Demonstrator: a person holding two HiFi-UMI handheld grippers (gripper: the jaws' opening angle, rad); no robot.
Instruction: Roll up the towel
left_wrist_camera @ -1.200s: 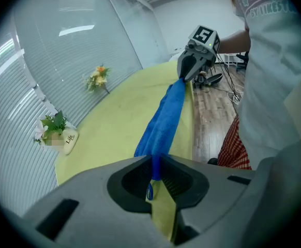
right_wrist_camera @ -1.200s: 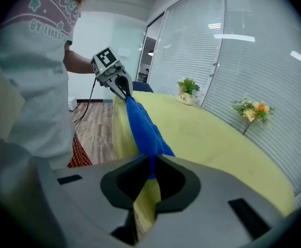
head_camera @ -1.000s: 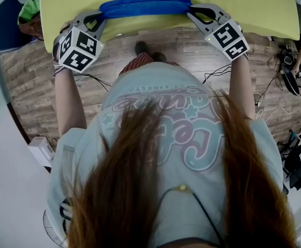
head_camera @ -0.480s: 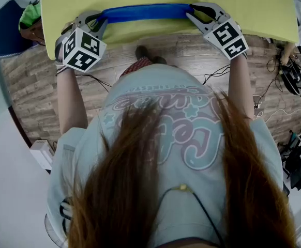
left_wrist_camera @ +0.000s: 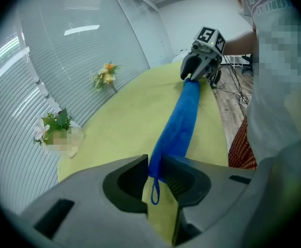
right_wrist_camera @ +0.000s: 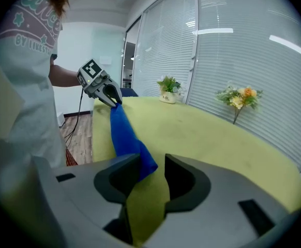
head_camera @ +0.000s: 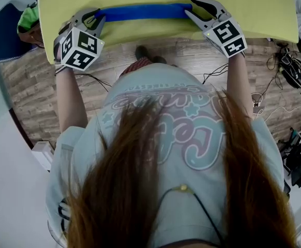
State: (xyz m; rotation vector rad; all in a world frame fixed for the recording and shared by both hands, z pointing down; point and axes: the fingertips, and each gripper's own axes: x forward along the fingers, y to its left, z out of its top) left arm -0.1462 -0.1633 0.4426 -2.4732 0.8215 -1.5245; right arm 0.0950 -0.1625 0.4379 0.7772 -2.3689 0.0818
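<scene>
Blue towel point(head_camera: 140, 12) rolled into long thin tube, stretched between both grippers above yellow-green table point(head_camera: 254, 9), near edge toward person.

Left gripper point(left_wrist_camera: 154, 163): jaws clenched on one towel end, hanging loop point(left_wrist_camera: 154, 192) dangling below pads.

Right gripper point(right_wrist_camera: 153, 164): jaws have just been opening, now apart. Other towel end between them, seemingly leaning on one jaw, clear of other.

Potted plant point(right_wrist_camera: 167, 89) at far table edge.

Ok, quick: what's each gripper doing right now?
Left gripper: closed on one end of the blue towel.
Right gripper: open, jaws have just been opening; towel end between them, not pinched.
</scene>
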